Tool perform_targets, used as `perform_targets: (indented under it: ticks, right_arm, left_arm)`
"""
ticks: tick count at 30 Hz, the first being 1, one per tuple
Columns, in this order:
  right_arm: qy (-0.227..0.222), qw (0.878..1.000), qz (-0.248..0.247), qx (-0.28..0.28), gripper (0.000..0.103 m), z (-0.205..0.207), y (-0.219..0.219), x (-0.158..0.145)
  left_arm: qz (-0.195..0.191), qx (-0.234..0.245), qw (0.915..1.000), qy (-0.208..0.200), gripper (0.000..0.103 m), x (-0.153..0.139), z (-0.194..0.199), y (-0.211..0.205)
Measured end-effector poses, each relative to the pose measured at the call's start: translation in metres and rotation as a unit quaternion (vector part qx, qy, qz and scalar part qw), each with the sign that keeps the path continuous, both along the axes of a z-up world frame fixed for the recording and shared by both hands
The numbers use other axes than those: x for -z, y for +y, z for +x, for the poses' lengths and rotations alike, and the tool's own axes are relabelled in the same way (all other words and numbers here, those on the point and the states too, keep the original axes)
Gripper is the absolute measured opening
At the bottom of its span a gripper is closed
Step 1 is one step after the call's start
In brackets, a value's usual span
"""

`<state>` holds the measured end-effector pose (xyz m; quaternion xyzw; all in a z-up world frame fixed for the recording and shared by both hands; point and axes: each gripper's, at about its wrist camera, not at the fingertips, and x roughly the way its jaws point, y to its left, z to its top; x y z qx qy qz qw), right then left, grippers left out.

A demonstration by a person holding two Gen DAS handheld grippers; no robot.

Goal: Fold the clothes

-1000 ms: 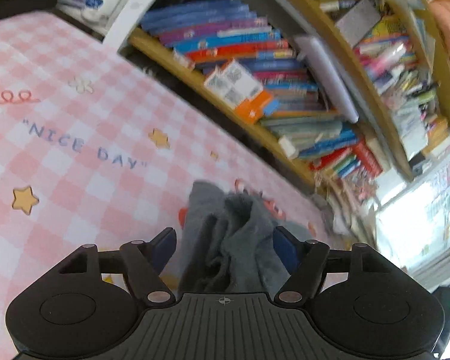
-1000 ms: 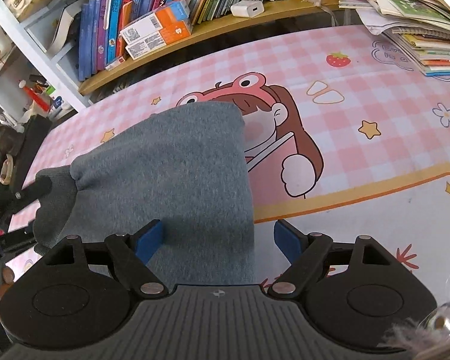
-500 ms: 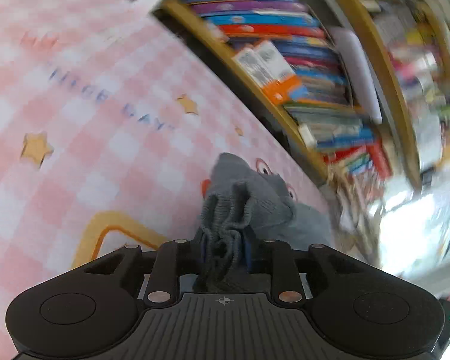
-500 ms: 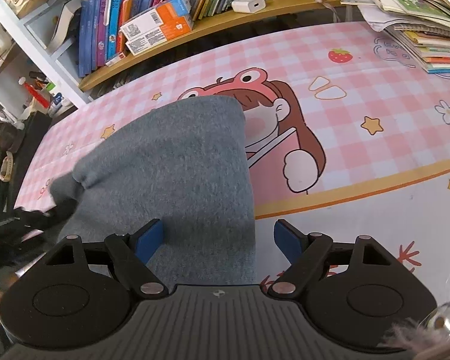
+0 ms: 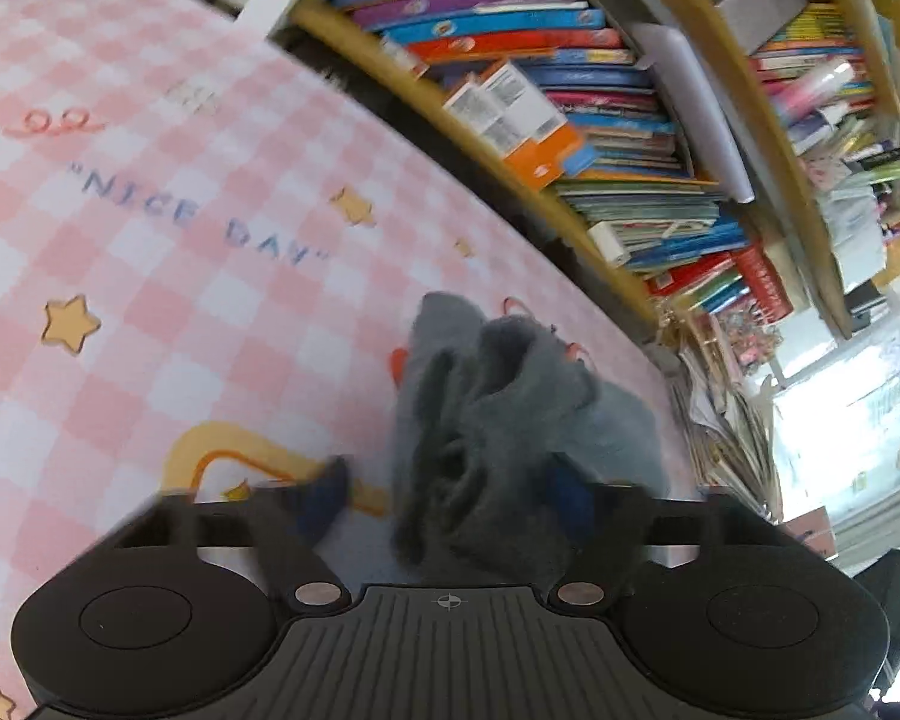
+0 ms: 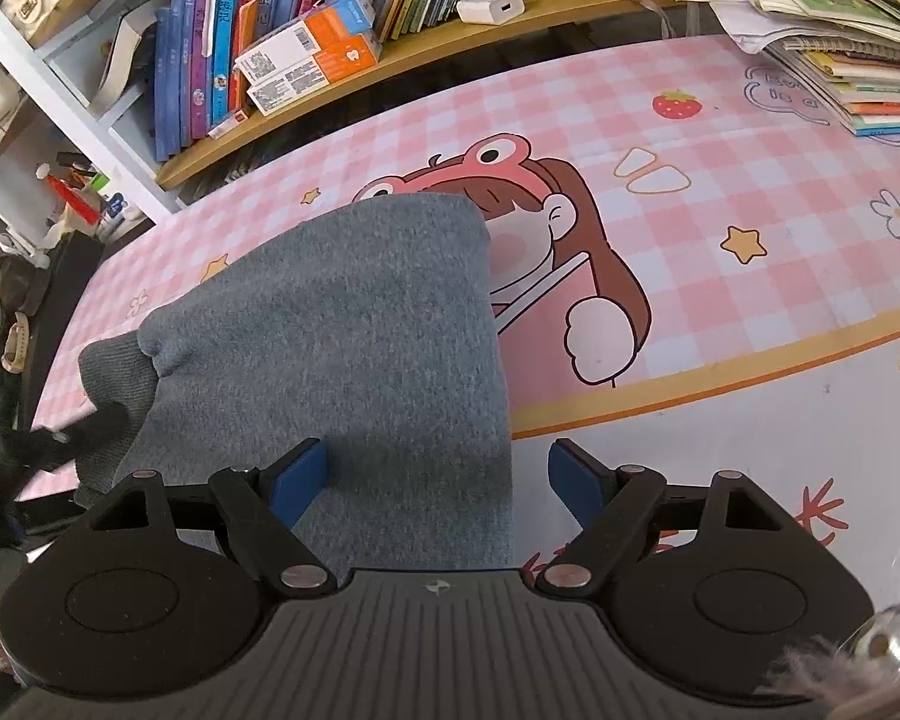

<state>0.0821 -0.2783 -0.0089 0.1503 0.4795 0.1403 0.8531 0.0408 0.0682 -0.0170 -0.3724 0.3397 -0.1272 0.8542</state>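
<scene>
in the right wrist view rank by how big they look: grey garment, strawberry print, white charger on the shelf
1. grey garment, by far the largest
2. white charger
3. strawberry print, close to the charger in size, so their order is unsure

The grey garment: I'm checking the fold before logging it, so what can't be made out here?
- Near edge of the grey garment: right wrist view, hidden under the right gripper body.
- Left gripper fingers: left wrist view, motion-blurred, one half hidden by bunched cloth.
- Garment type: neither view shows it whole.
- Ribbed end: partly covered by a dark blur.
</scene>
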Motion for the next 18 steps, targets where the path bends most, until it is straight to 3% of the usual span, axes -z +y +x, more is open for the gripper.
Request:
perform_targets:
  ticks: [1, 2, 6, 8, 12, 16, 18]
  right_arm:
    - [0.000, 1.000, 0.000, 0.000, 0.080, 0.000, 0.000, 0.000]
    - [0.000, 1.000, 0.000, 0.000, 0.080, 0.000, 0.000, 0.001]
    - [-0.004, 1.000, 0.006, -0.004, 0.080, 0.000, 0.000, 0.001]
    - [-0.002, 1.000, 0.006, -0.006, 0.080, 0.001, 0.001, 0.002]
    - [0.001, 1.000, 0.007, -0.006, 0.080, 0.002, 0.000, 0.004]
    - [0.001, 1.000, 0.009, -0.005, 0.080, 0.002, -0.001, 0.004]
    - [0.002, 1.000, 0.012, -0.003, 0.080, 0.003, -0.002, 0.005]
  left_arm:
    - [-0.003, 0.001, 1.0000, -0.001, 0.020, 0.000, -0.001, 0.000]
    - [-0.006, 0.002, 1.0000, -0.002, 0.016, 0.001, -0.002, 0.001]
    - [-0.014, 0.003, 0.9999, -0.003, 0.014, 0.003, -0.005, 0.001]
    - [0.004, -0.007, 0.9997, 0.022, 0.014, 0.009, -0.001, 0.000]
    - [0.007, -0.007, 0.9982, 0.060, 0.029, 0.025, 0.005, 0.002]
    - [0.050, -0.013, 0.9965, 0.065, 0.065, 0.018, 0.005, 0.001]
    - [0.048, -0.004, 0.9973, 0.056, 0.071, 0.014, 0.003, 0.001]
